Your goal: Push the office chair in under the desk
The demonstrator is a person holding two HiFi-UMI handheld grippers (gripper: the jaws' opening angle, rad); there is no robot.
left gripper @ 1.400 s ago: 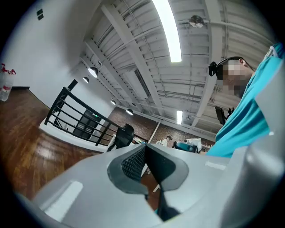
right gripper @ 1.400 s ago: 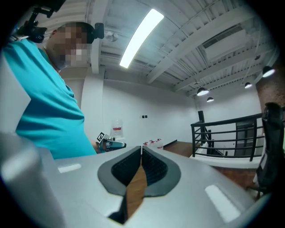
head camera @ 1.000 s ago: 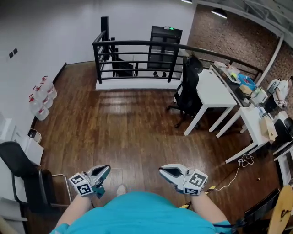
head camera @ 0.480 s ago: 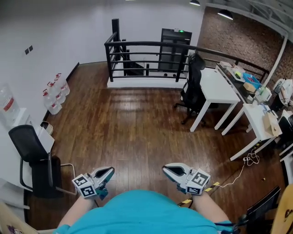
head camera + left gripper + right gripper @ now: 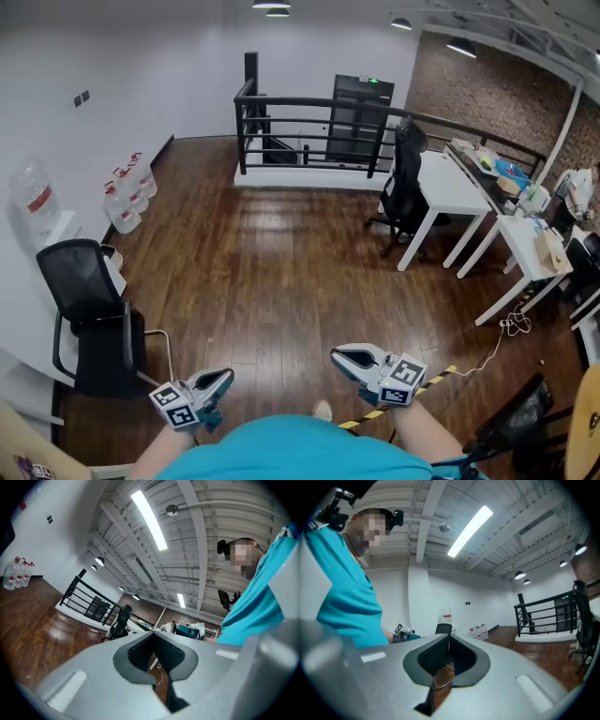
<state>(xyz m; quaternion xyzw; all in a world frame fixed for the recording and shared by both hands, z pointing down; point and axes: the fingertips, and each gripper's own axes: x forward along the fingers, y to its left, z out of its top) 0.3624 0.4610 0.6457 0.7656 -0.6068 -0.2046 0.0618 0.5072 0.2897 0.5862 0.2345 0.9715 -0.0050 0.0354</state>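
The black office chair (image 5: 406, 180) stands far across the room at the left end of the white desk (image 5: 448, 184), its seat outside the desk; the left gripper view shows the chair (image 5: 123, 620) small in the distance. Both grippers hang low, close to my body and far from the chair. My left gripper (image 5: 223, 376) has its jaws together with nothing between them (image 5: 152, 633). My right gripper (image 5: 336, 353) is likewise shut and empty (image 5: 449, 637).
A second black mesh chair (image 5: 89, 309) stands at the left wall near water bottles (image 5: 127, 197). A black railing (image 5: 319, 131) fences a stairwell at the back. More white desks (image 5: 525, 253) with clutter line the right. A cable (image 5: 487, 352) and striped tape (image 5: 412, 398) lie on the wood floor.
The view has drawn back and swung left: the desk and office chair look farther off, and the mesh chair at the left has come fully into view. Both grippers stay shut and low.
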